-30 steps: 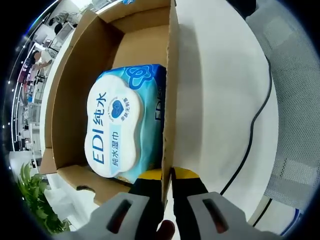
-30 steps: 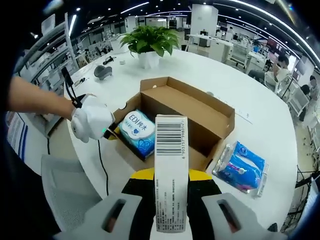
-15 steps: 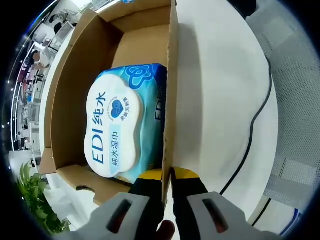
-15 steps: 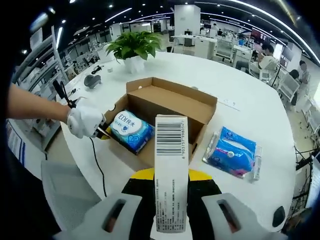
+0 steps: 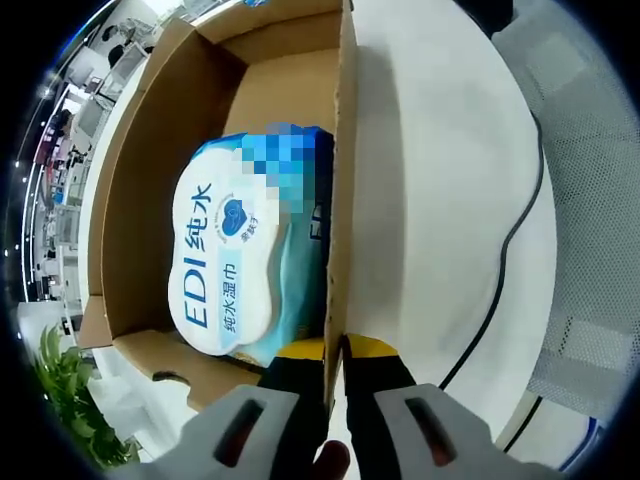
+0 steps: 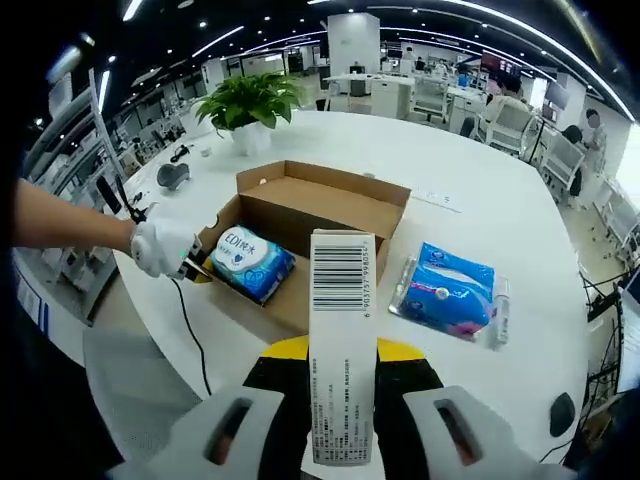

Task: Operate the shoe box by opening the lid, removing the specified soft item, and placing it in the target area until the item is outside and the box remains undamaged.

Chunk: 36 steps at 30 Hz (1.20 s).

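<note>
The open cardboard shoe box (image 5: 160,130) holds a blue and white EDI wet-wipes pack (image 5: 225,260), lying flat against its right wall. My left gripper (image 5: 335,350) is shut on the top edge of that wall. In the right gripper view the box (image 6: 330,205) sits mid-table with the wipes pack (image 6: 245,262) inside, and a white-gloved hand (image 6: 160,245) holds the left gripper at its near-left wall. My right gripper (image 6: 340,352) is shut on a tall white carton with a barcode (image 6: 340,330), held high above the table.
A blue soft pack (image 6: 447,290) lies on the white table (image 6: 520,230) right of the box. A potted plant (image 6: 245,100) and a dark device (image 6: 172,175) stand behind it. A black cable (image 5: 510,240) runs past a mesh chair (image 5: 590,150).
The right gripper view has pulled back and up with the carton, so the box looks smaller and farther. The left gripper stays clamped on the box wall.
</note>
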Tool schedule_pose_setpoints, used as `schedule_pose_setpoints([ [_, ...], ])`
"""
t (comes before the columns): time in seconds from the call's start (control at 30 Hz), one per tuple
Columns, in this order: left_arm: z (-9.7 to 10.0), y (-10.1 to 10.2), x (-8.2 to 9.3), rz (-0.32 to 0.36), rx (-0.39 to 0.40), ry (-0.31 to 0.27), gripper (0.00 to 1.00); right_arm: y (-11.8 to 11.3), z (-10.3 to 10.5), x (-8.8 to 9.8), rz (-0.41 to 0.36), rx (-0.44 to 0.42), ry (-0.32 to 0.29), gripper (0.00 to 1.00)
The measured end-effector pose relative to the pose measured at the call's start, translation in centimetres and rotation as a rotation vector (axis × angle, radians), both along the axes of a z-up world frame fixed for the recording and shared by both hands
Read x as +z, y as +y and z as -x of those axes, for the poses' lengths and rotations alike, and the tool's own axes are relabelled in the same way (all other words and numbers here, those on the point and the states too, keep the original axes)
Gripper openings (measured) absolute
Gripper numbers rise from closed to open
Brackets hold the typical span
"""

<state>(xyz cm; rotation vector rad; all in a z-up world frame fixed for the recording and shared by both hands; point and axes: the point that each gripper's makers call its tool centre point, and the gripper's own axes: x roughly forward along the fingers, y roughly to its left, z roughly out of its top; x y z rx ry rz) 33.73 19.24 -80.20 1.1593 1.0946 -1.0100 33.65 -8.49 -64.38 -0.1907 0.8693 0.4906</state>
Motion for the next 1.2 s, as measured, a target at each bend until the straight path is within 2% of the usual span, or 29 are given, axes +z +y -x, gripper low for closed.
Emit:
schedule_pose_setpoints([
  [0.23,0.0,0.0,0.0,0.001,0.001,-0.004,0.03,-1.1,0.1,0.1,0.006,-0.022,-0.004,0.18],
  [0.43,0.0,0.0,-0.1,0.002,-0.006,-0.007,0.03,-3.1,0.3,0.2,0.007,-0.071,-0.014,0.18],
  [0.57,-0.1,0.0,0.0,0.001,-0.008,-0.001,0.03,-4.4,0.3,0.1,-0.008,-0.115,-0.015,0.18],
  [0.7,0.0,0.0,0.0,-0.002,-0.004,0.013,0.03,-5.7,0.2,0.0,-0.058,-0.191,-0.013,0.18],
  [0.9,0.0,-0.1,0.0,0.008,-0.013,0.004,0.03,-7.4,0.3,-0.2,-0.060,-0.249,-0.025,0.18],
  [1.2,0.1,-0.1,0.0,0.007,-0.012,0.006,0.03,-9.1,0.7,-0.3,-0.047,-0.278,-0.037,0.18],
])
